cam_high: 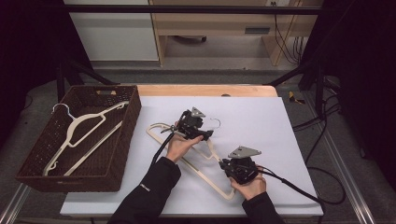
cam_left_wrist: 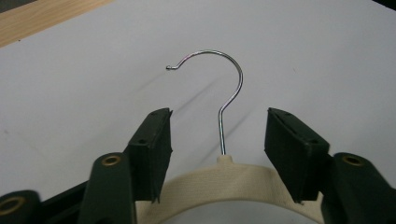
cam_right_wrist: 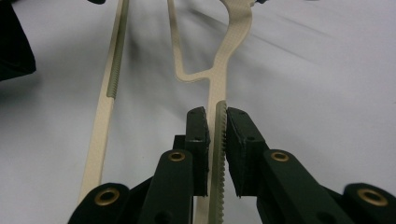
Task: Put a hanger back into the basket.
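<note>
Between the two tongs on the white worktop (cam_high: 261, 116) lies a cream plastic hanger (cam_high: 205, 161), flat, its wire hook (cam_left_wrist: 224, 79) pointing away from the person. The left tongs (cam_high: 205, 133) sit at the hanger's neck: in the left gripper view the two black pads (cam_left_wrist: 154, 144) stand apart on either side of the small stub where the hook enters the plastic, with the curved neck running under them and clear space between each pad and the wire. They are released, pressing on nothing. The right tongs (cam_right_wrist: 215, 140) are clenched on the hanger's shoulder arm near its outer end; in the right gripper view the ridged cream strip passes straight between the two pads, which press on it from both sides. Beyond those pads the arm runs on toward the neck, and the hanger's lower bar (cam_right_wrist: 105, 107) lies off to their left. In the high view the right tongs are nearer the person than the left tongs. Well off to the left of the left tongs, a dark woven basket (cam_high: 133, 116) stands at the worktop's edge with another cream hanger (cam_high: 79, 128) lying inside it.
</note>
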